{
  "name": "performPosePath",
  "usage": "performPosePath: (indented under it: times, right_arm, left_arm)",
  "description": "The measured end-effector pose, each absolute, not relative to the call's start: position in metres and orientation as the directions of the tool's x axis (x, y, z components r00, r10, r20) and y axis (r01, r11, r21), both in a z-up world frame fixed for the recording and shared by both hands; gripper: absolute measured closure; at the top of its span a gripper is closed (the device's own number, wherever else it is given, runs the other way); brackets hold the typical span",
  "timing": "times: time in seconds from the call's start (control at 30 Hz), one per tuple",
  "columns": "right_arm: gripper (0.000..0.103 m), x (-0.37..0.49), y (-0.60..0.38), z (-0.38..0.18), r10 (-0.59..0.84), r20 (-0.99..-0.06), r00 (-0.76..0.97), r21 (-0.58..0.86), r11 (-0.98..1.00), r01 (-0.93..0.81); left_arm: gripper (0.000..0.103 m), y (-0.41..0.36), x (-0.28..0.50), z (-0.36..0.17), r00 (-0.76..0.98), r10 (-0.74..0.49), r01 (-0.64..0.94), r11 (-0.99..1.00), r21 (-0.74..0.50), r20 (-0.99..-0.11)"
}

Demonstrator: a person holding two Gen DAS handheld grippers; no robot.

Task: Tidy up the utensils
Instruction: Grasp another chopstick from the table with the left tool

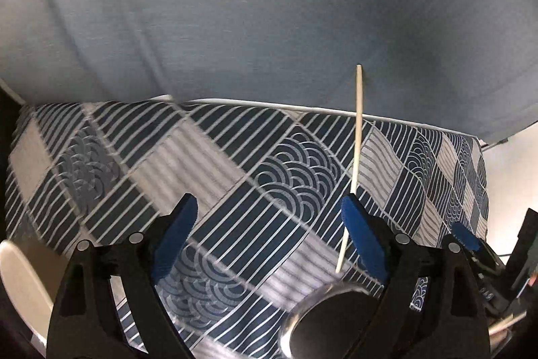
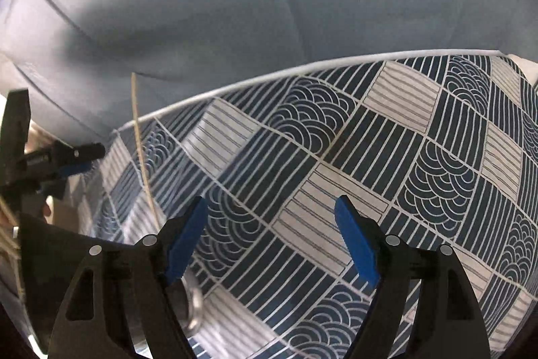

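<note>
Blue-padded left tongs point(image 1: 269, 217) fill the bottom of the left wrist view, spread wide with nothing between the pads. Landmark for this entry: the metal cup point(image 1: 322, 322), a round shiny holder directly below the left tongs, partly hidden behind their right finger. One pale wooden chopstick point(image 1: 356, 137) rises out of the cup, leaning a little, its upper end reaching past the far edge of the patterned cloth point(image 1: 235, 164) that covers the counter. The stick passes close beside the right pad of the left tongs; contact there cannot be confirmed, and the pads are not pinching it. Right tongs point(image 2: 270, 211) are likewise spread and empty; in their view the cup's rim point(image 2: 193, 308) shows just under their left finger, with the chopstick point(image 2: 141, 157) standing up on the cup's far-left side. Beyond the cup the cloth is bare; a blue-grey backdrop point(image 1: 269, 22) hangs behind it. A pale curved object point(image 1: 16, 278) sits to the cup's left, unidentified. Judgement: a chopstick is stowed in the cup and both tongs are free, so the step in hand is the start of another pick. No loose utensil shows, so the next move calls for finding one, then closing squarely across its shaft.
</note>
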State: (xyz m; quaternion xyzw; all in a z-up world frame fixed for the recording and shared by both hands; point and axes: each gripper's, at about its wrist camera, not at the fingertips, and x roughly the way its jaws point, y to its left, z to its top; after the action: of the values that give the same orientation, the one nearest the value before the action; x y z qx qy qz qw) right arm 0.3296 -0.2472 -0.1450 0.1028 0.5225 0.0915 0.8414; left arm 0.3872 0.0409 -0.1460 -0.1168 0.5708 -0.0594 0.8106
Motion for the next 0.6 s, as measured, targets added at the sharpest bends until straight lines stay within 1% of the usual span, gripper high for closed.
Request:
performPosePath:
  times: [0.23, 0.27, 0.37, 0.43, 0.47, 0.5, 0.53, 0.57, 0.6]
  right_arm:
    - [0.029, 0.339, -0.242, -0.163, 0.239, -0.877, 0.416, 0.234, 0.970, -0.065]
    - [0.029, 0.340, -0.241, -0.165, 0.235, -0.879, 0.415, 0.228, 0.971, -0.068]
    - [0.029, 0.342, -0.240, -0.170, 0.223, -0.886, 0.407, 0.213, 0.975, -0.069]
    - [0.029, 0.342, -0.241, -0.172, 0.224, -0.888, 0.402, 0.216, 0.974, -0.066]
    - [0.029, 0.342, -0.242, -0.173, 0.223, -0.889, 0.401, 0.216, 0.974, -0.064]
    - [0.029, 0.342, -0.242, -0.173, 0.223, -0.888, 0.402, 0.217, 0.974, -0.062]
    - [0.029, 0.342, -0.243, -0.174, 0.224, -0.888, 0.402, 0.217, 0.974, -0.062]
    - [0.030, 0.342, -0.243, -0.174, 0.227, -0.888, 0.400, 0.220, 0.973, -0.066]
    - [0.038, 0.342, -0.242, -0.174, 0.239, -0.889, 0.390, 0.227, 0.971, -0.077]
  left_arm:
    - [0.016, 0.016, 0.412, -0.164, 0.312, -0.239, 0.013, 0.969, -0.247, -0.920]
    - [0.017, 0.012, 0.414, -0.165, 0.313, -0.256, 0.022, 0.965, -0.263, -0.915]
    - [0.017, 0.004, 0.418, -0.173, 0.306, -0.241, 0.028, 0.969, -0.244, -0.921]
    - [0.020, -0.001, 0.421, -0.178, 0.296, -0.250, 0.036, 0.967, -0.251, -0.922]
    - [0.031, -0.003, 0.422, -0.180, 0.294, -0.254, 0.040, 0.966, -0.254, -0.922]
    - [0.045, -0.005, 0.423, -0.183, 0.287, -0.259, 0.048, 0.965, -0.256, -0.922]
    - [0.052, -0.007, 0.425, -0.186, 0.270, -0.273, 0.051, 0.962, -0.269, -0.923]
    - [0.076, -0.007, 0.425, -0.188, 0.251, -0.292, 0.054, 0.956, -0.288, -0.923]
    - [0.093, -0.009, 0.426, -0.191, 0.229, -0.302, 0.060, 0.953, -0.296, -0.925]
